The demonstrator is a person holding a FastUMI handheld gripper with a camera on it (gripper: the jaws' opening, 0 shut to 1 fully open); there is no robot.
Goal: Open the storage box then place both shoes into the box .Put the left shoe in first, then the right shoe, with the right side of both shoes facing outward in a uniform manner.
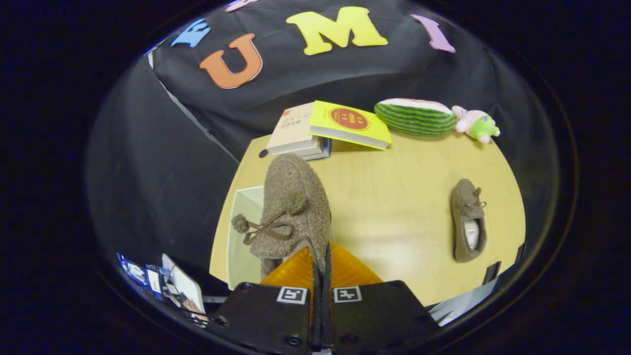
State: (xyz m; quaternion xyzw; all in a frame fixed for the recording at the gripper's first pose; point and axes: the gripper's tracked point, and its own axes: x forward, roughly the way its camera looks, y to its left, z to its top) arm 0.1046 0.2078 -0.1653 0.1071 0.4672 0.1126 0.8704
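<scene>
We note the wooden table (394,207) with an open storage box (244,236) at its left edge. The gripper (320,266) is clamped narrow on the heel rim of one fuzzy shoe (293,207), which hangs just ahead of the fingers above the box. The second shoe (467,227) lies on the table, well apart to the right. Books (325,129) and two plush toys (434,118) line the far edge.
</scene>
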